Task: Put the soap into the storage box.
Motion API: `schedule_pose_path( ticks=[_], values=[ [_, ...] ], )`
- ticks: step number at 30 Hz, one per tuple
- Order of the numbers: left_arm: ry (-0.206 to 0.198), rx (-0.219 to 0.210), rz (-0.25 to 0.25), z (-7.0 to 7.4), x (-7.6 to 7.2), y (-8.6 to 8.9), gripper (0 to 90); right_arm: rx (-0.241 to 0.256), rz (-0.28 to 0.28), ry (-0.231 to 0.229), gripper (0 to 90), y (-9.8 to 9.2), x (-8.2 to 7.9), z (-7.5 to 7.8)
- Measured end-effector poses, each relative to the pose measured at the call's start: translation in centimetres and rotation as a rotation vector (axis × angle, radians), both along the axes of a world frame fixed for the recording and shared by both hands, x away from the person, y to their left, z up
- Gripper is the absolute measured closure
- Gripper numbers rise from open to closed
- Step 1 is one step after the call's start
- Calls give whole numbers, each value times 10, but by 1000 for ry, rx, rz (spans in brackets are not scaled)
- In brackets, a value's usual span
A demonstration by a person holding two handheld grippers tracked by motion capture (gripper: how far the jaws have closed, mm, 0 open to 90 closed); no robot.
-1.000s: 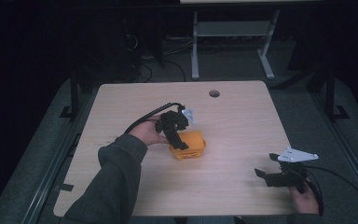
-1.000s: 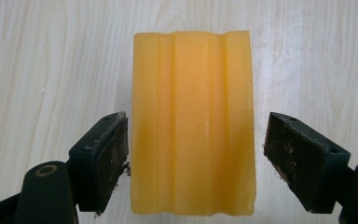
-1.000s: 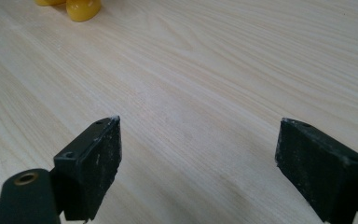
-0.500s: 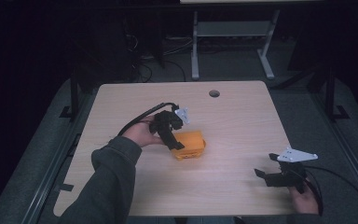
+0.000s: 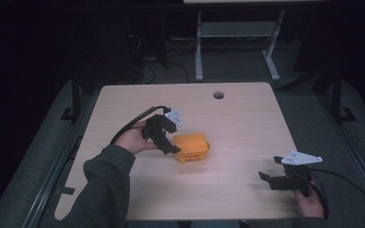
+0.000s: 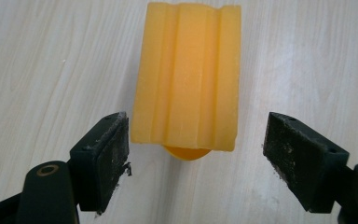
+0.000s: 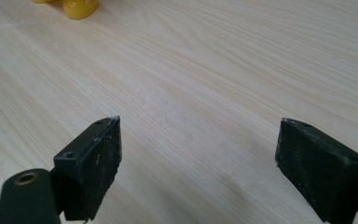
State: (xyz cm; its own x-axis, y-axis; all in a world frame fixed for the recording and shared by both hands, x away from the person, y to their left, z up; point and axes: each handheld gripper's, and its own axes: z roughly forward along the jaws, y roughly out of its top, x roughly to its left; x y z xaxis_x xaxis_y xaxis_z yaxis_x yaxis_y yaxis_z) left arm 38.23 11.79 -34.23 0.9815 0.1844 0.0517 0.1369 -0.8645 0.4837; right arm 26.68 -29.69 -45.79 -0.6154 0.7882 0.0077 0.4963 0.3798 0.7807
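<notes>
The orange block (image 6: 186,74), judged rigid, light and smooth, is found mid-table (image 5: 247,123), framed by the spread left gripper (image 6: 196,140) for a side grasp; the right gripper (image 7: 198,161) is held agape near the right front corner.

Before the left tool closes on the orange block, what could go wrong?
1. In the left gripper view, the left tool is open around only the near end of the orange block; a shallow grip may let it slip out.
2. One pad is nearer the block than the other, so closing may push it sideways across the table.
</notes>
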Motion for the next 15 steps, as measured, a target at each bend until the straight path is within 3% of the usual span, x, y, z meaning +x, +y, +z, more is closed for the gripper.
schedule_pose_path(
  ticks=[15],
  values=[
    [-16,-4,16,-2,-15,16,216,-7,-11,8,139,2,1,-1]
  ],
)
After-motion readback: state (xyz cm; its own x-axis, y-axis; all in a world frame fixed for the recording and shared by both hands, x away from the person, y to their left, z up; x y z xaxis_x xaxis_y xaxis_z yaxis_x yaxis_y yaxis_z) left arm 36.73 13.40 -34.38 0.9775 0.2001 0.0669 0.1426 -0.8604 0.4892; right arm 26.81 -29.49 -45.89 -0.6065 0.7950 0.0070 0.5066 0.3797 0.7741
